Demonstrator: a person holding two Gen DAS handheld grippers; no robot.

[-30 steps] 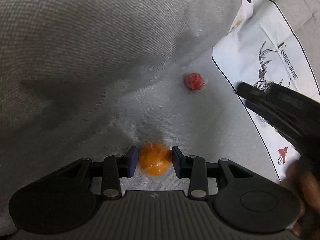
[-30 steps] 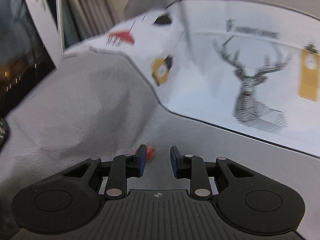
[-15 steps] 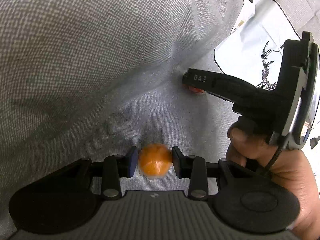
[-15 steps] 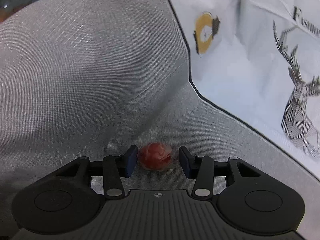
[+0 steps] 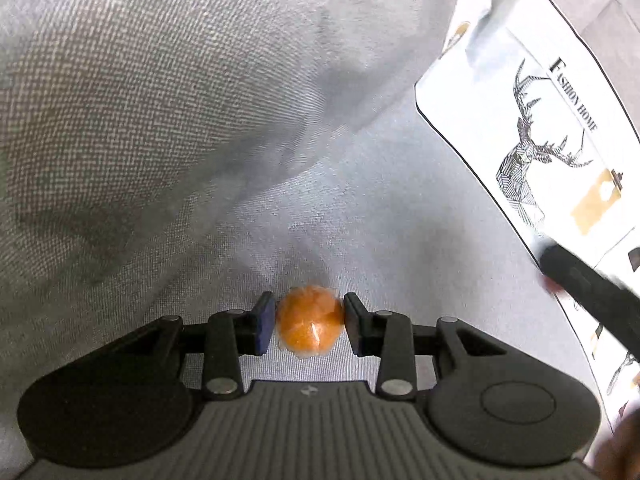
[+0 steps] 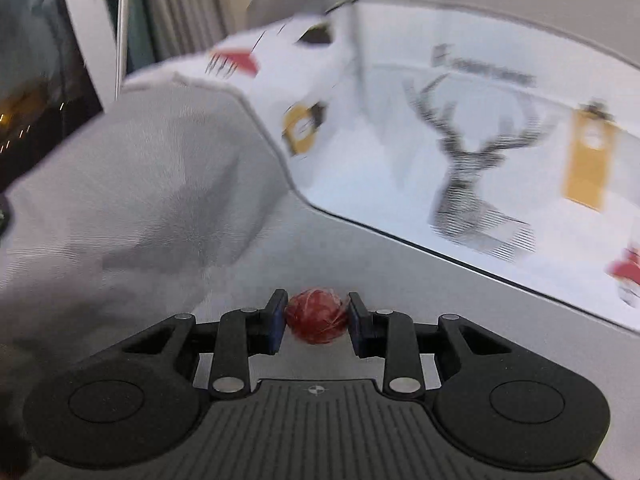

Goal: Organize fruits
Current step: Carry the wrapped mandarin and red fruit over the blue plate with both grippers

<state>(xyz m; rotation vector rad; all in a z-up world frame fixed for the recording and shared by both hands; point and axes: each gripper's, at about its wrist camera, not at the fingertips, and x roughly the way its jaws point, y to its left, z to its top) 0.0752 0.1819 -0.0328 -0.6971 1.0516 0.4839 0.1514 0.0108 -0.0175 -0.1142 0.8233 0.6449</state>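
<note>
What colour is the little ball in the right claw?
Red. The little ball shows best in the right wrist view, pinched in the right claw.

**Grey fabric and a deer-print cloth around me**

Below me lies a grey woven fabric (image 5: 360,208), rising in a large soft fold (image 5: 160,100) on my left. Beside it spreads a white cloth (image 6: 400,152) printed with a geometric deer (image 5: 528,168), yellow tags and the words "Fashion Home", edged by a thin dark line. Farther back I make out what may be a dark window (image 6: 36,92) and a pale frame, though that view is blurred.
</note>
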